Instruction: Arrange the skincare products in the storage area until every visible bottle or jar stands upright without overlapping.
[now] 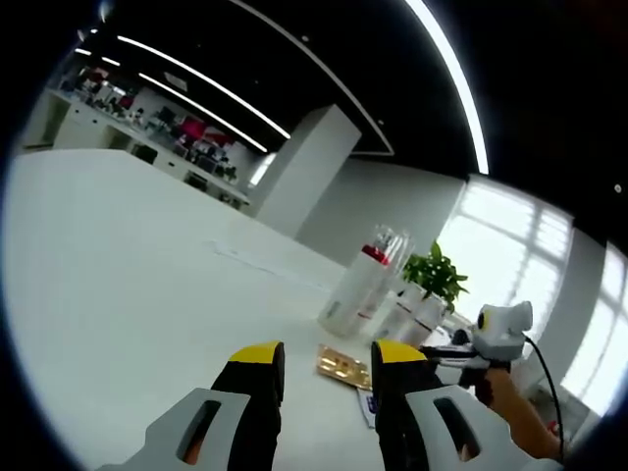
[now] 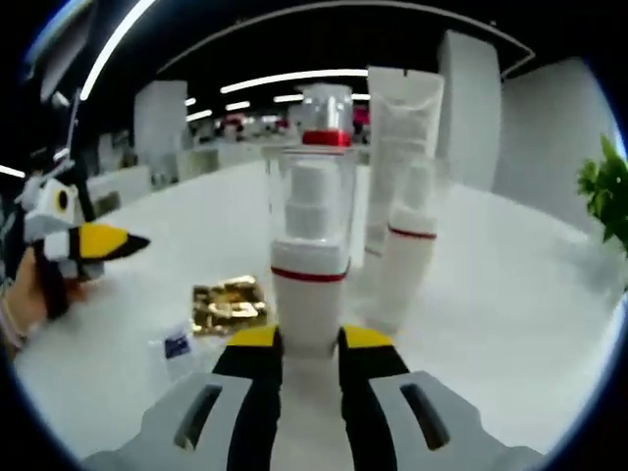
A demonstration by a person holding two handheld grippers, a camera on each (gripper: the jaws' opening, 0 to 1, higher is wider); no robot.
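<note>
So the right hand-held gripper has its yellow-tipped jaws pinching the base of a pump bottle, a white cylinder with a red band and a tall clear plastic cap topped by a red ring. It stands upright on the smooth white bench. Just behind it to the right stands a second white bottle with a thin red line and a frosted cap, and behind that a flat-crimped white tube stands on end. A crinkly gold foil packet lies flat near the bottle's left, with a small clear sachet beside it.

In the left gripper view, the left hand-held gripper hangs over the bench with its jaws spread and nothing between them. The bottles cluster ahead, next to a leafy green plant in a white pot.
</note>
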